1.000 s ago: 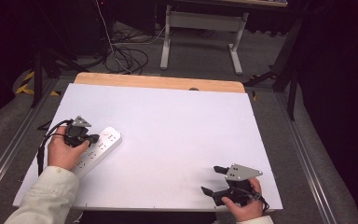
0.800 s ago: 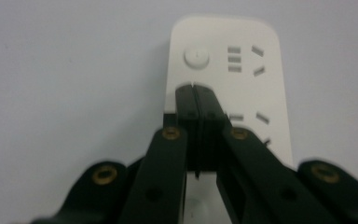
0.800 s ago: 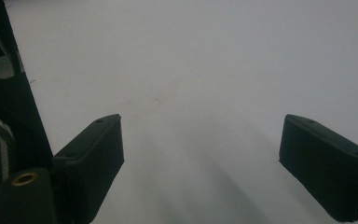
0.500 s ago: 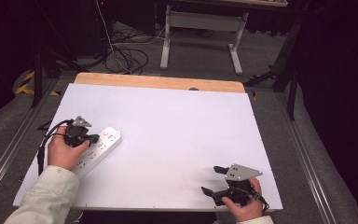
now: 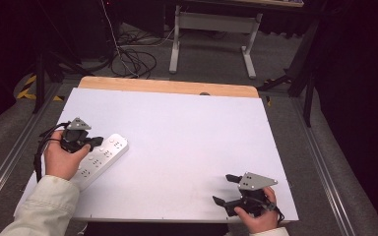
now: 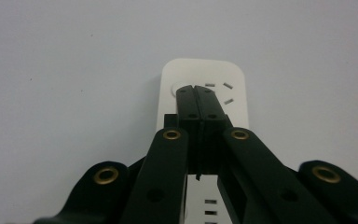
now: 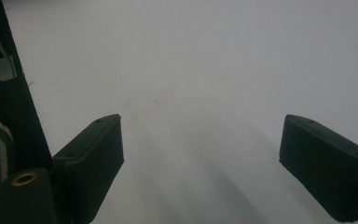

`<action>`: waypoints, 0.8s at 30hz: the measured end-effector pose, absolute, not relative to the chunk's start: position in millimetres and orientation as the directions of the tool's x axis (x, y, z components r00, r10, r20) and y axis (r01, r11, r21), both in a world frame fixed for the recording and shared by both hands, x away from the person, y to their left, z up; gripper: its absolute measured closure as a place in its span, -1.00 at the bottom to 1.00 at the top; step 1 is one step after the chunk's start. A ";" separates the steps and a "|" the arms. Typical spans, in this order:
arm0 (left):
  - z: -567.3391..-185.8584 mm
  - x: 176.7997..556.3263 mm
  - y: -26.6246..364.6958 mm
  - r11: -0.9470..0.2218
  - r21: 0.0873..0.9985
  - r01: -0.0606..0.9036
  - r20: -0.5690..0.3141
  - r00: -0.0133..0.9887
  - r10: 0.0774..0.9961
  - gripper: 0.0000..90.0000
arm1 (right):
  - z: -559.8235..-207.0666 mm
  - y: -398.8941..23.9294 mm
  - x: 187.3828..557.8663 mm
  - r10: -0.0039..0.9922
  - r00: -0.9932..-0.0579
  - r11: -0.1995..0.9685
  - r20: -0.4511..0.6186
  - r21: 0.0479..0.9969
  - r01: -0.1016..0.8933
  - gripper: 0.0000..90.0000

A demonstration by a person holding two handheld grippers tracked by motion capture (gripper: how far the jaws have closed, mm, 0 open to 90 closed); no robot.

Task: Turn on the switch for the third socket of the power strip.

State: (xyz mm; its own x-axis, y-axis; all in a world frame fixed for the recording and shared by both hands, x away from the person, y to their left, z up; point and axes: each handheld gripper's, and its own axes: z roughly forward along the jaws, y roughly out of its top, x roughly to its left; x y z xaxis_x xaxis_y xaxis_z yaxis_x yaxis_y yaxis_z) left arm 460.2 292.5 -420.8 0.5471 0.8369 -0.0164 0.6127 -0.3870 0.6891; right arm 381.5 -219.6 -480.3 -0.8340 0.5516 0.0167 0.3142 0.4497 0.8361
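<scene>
Left claw [image 6: 196, 88], clenched on nothing, is tilting down over the power strip [image 5: 100, 160], which is lying diagonally near the worktop's [image 5: 187, 128] left edge; right claw [image 5: 225, 189] is resting released.

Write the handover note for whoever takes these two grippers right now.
Left gripper: jaws shut together, nothing between them, tips over the round button at the end of the white power strip; whether they press it cannot be told.
Right gripper: open, empty, low over the near right part of the white table.
Things: the power strip lies flat and slanted by the table's left edge, nothing plugged into the sockets that show.
Done: left gripper brought to the button.
Left: probably pressing the switch; the right gripper has no job yet.
</scene>
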 end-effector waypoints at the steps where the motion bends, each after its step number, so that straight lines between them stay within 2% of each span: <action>1: -419.8 459.6 291.3 -0.393 0.686 0.612 -0.022 0.557 0.830 1.00 | -480.3 -220.2 381.5 0.553 -0.833 0.449 0.016 0.837 0.314 -0.69; 9: -407.7 450.4 287.5 -0.426 0.699 0.574 0.000 0.597 0.802 1.00 | -480.5 -220.0 382.0 0.554 -0.833 0.448 0.020 0.836 0.318 -0.69; 24: -395.9 441.7 290.3 -0.393 0.727 0.563 -0.032 0.599 0.800 1.00 | -480.8 -219.2 382.1 0.551 -0.834 0.454 0.017 0.833 0.317 -0.69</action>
